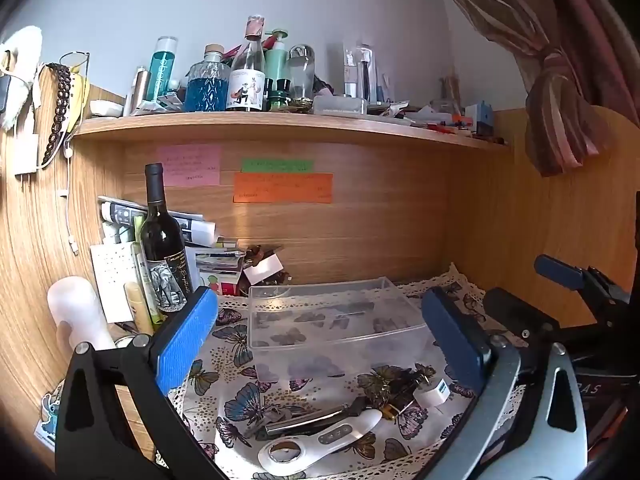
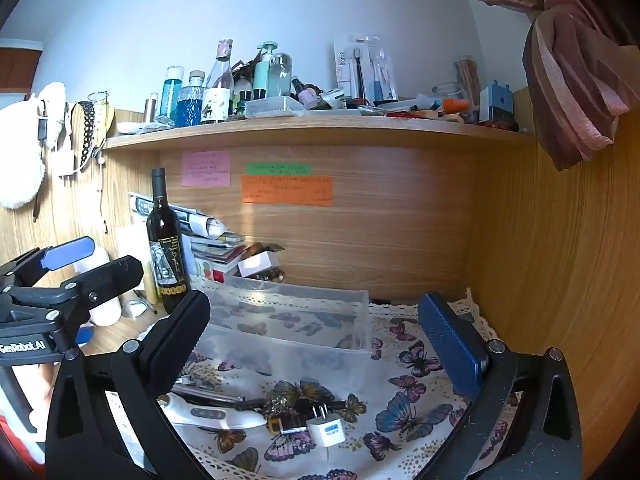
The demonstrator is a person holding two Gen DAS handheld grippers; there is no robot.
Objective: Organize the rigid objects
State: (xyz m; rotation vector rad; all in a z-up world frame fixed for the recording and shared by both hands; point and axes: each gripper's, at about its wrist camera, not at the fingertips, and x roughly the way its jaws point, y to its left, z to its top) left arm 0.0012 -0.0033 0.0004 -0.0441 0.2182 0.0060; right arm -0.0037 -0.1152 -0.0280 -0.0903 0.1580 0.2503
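Left gripper (image 1: 320, 332) and right gripper (image 2: 320, 344) are both hovering with jaws spread wide, grasping nothing. The clear rectangular plastic bin (image 1: 340, 320) is sitting on the butterfly-print tablecloth (image 2: 420, 400). Nearer the cameras, a white plug adapter (image 2: 327, 431) and a white handheld device with buttons (image 1: 320, 440) are lying together beside dark small items.

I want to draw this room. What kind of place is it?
Probably a home desk nook, maybe in a bedroom: a cluttered wooden shelf, sticky notes on the back panel, and a tied-back curtain.
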